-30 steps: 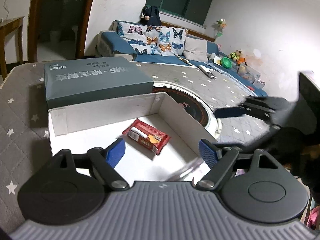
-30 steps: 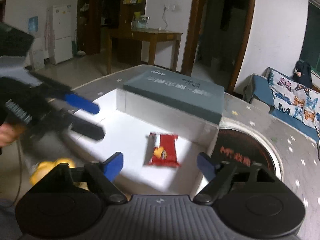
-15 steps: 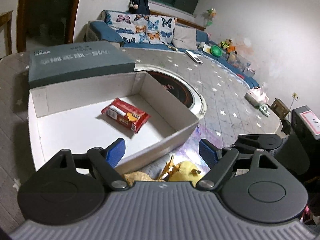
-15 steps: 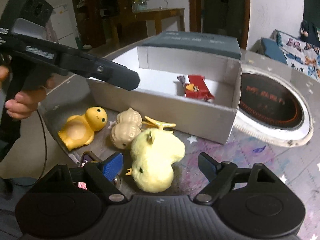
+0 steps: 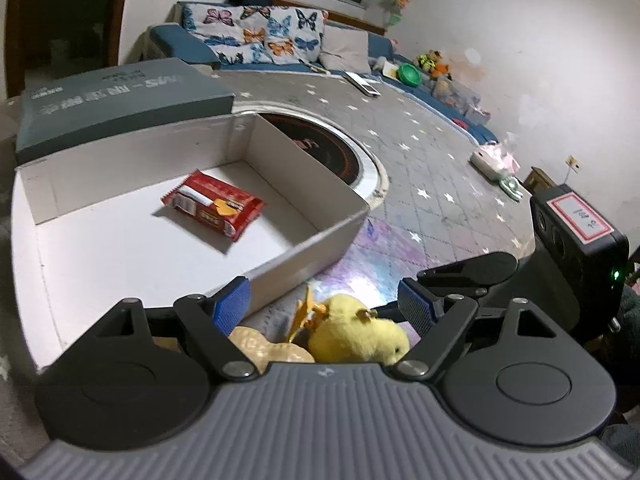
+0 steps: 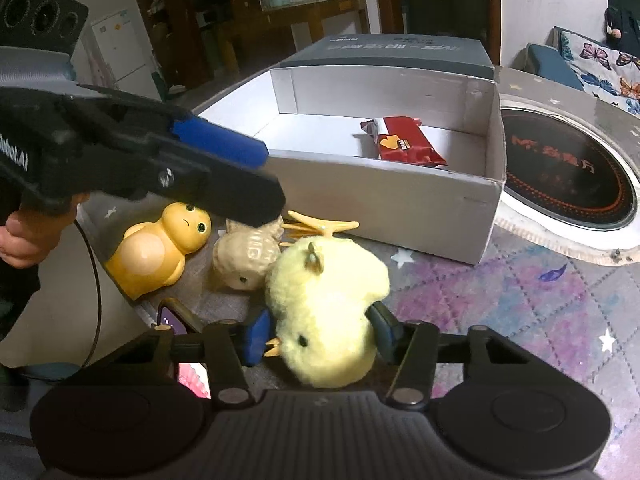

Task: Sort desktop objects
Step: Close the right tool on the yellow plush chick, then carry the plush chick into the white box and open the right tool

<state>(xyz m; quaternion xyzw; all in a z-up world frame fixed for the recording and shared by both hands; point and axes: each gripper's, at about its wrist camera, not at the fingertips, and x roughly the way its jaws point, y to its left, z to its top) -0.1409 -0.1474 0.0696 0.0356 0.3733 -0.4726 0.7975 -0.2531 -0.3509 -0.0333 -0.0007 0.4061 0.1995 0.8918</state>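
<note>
Chick [image 6: 324,304] pinched between right fingers [image 6: 256,336] (left gripper [image 5: 324,304] hovers spread).

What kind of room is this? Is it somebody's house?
Most likely a home living room. There is a sofa with butterfly cushions, a fridge and a wooden table in the next room, and toys like the plush chick on the table.

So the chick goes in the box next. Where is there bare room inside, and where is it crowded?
The box floor is bare left of the red snack and along the near wall. It is crowded outside the near wall: the chick, peanut toy, yellow clip and duck bunch together under the left tool.
</note>
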